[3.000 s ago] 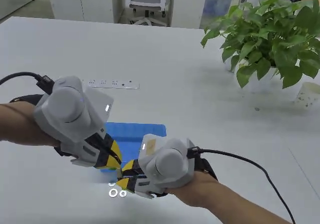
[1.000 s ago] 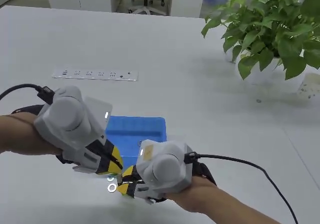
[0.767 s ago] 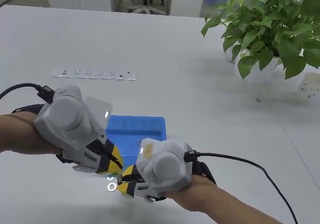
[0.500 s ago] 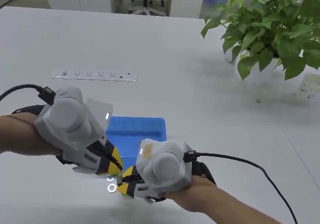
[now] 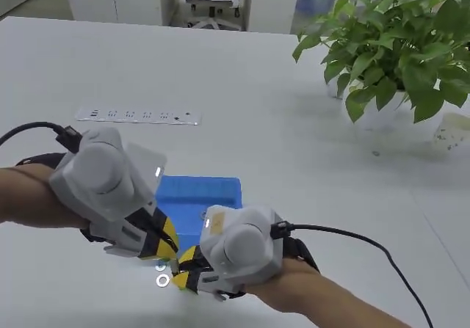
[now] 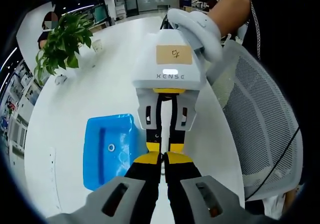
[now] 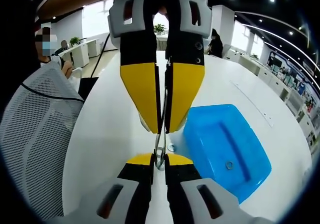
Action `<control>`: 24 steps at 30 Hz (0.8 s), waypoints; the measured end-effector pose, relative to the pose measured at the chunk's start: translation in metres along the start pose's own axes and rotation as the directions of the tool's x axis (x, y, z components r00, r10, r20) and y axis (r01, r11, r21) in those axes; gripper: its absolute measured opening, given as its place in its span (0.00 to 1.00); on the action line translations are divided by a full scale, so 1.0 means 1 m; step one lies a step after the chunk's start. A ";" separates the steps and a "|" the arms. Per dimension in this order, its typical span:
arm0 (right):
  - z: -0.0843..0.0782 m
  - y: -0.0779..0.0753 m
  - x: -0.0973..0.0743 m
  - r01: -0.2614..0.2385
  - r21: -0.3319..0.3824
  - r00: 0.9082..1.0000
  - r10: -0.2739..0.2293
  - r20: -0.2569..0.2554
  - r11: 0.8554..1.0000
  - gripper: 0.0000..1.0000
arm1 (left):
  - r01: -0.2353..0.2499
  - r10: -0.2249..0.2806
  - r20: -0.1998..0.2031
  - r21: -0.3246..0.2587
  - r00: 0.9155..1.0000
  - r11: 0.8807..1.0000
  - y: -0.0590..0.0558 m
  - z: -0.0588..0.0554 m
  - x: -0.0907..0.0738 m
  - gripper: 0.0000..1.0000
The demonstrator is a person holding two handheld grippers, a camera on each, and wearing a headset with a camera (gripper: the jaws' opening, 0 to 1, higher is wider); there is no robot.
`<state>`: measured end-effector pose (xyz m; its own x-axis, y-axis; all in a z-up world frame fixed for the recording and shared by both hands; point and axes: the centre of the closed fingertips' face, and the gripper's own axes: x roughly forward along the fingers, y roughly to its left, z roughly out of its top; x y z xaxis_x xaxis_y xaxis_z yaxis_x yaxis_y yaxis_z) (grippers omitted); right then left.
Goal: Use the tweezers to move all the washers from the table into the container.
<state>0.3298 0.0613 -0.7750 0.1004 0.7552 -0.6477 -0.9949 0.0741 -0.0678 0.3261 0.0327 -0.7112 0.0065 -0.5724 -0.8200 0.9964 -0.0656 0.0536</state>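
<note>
Nose to nose over the table (image 5: 294,159), left gripper (image 6: 161,156) and right gripper (image 7: 159,160) both have their fingers clamped on the tweezers (image 7: 163,114) beside the blue container (image 5: 213,190), where an uneven squeeze could flick nearby washers (image 5: 161,279) away.

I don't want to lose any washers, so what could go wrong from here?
The thin tweezers are pinched between the left gripper and the right gripper; if either grip loosens, they may twist or drop. The two washers on the table lie right under the grippers, near the blue container, so a low pass could flick them away. In the head view the gripper bodies cover the tweezer tips, so aiming may be hard.
</note>
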 end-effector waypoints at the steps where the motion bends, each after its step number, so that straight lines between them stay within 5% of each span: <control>1: 0.001 0.000 -0.001 0.000 0.000 1.000 0.000 0.001 1.000 0.10 | -0.001 0.001 0.002 0.000 1.000 1.000 0.000 0.001 -0.001 0.06; 24: 0.036 -0.010 -0.029 -0.003 -0.041 1.000 0.004 0.020 0.999 0.10 | -0.003 0.003 0.007 0.022 1.000 1.000 0.008 0.027 -0.037 0.06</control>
<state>0.3364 0.0625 -0.7281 0.0963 0.7683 -0.6329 -0.9943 0.0451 -0.0964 0.3314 0.0318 -0.6648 0.0092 -0.5781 -0.8159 0.9943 -0.0814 0.0689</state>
